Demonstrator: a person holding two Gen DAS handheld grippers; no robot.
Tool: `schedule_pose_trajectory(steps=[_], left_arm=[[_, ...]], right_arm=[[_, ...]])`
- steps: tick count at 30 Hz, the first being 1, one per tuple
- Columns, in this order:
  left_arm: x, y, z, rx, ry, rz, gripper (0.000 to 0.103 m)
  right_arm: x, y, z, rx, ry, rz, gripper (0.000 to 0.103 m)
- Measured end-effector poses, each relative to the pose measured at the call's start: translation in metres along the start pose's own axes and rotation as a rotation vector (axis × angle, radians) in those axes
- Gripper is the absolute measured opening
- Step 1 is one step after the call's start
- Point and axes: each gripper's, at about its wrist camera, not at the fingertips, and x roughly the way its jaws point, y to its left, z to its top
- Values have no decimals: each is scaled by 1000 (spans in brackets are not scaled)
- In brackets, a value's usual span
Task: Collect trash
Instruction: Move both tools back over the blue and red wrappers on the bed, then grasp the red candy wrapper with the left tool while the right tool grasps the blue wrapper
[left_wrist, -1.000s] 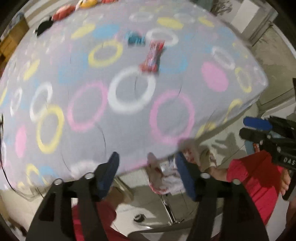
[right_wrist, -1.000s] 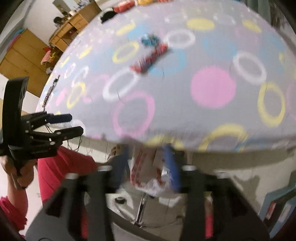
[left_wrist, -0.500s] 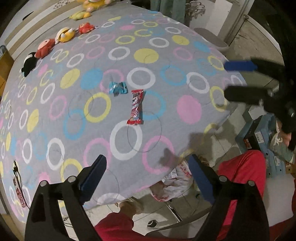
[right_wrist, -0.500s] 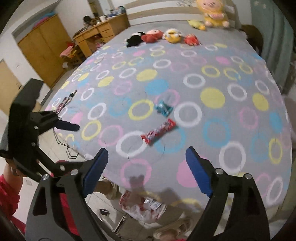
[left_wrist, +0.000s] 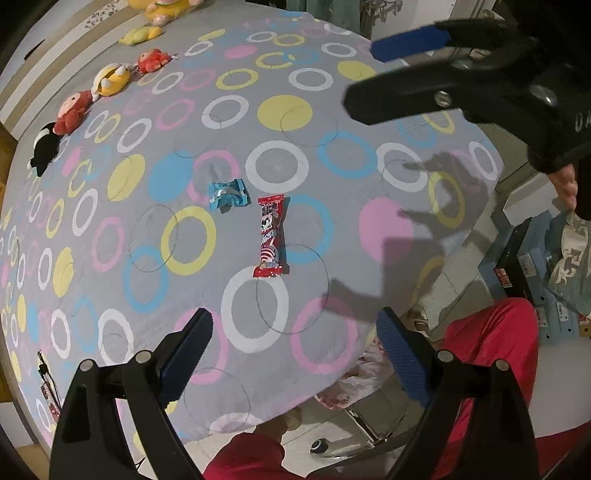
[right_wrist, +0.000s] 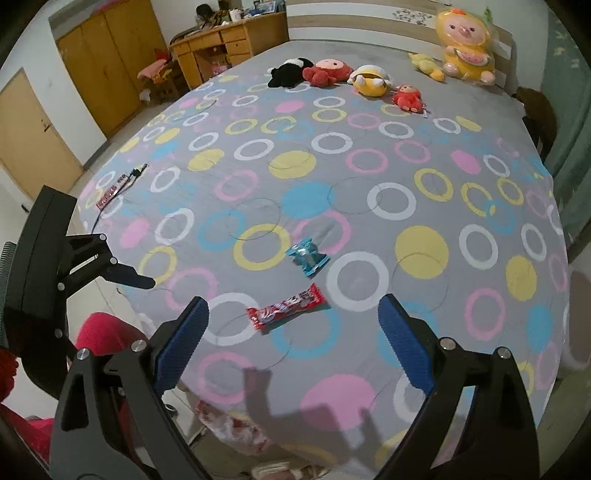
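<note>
On the bed (right_wrist: 424, 229) the blue wrapper (left_wrist: 226, 194) lies beside the red wrapper (left_wrist: 271, 236), while the left gripper (left_wrist: 291, 354) and right gripper (right_wrist: 293, 345) hover above them, their jaws having just been opening, now spread wide and holding nothing (presumably ready to pick up).

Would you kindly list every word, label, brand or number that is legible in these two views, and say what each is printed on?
"DA": white letters, cut off by the picture's edge, on the body of the right gripper in the left wrist view.
Red wrapper: lettering and a cartoon face, too blurred to read.
Blue wrapper: no print legible.
Boxes on the floor: labels too small to read.
Plastic bag below the bed's edge: red print, unreadable.
</note>
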Motion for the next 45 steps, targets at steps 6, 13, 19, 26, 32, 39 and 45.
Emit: schedule_pose_trajectory(steps=[6, 13, 19, 26, 32, 39, 45], left_arm=[[22, 9, 12, -20, -1, -32, 88], [60, 24, 21, -66, 13, -53, 88], [87, 41, 24, -111, -12, -87, 88], [117, 49, 28, -120, -31, -151, 88], [153, 52, 39, -135, 16, -140, 88], [177, 51, 50, -102, 25, -122, 88], [191, 45, 61, -94, 43, -134, 87]], right_arm=[[29, -7, 17, -70, 32, -6, 91], [83, -7, 26, -144, 96, 31, 91], [150, -7, 27, -194, 194, 49, 91], [226, -17, 33, -225, 271, 51, 91], [270, -19, 40, -274, 306, 46, 91], [298, -20, 45, -308, 311, 81, 89], [303, -22, 42, -327, 308, 82, 73]])
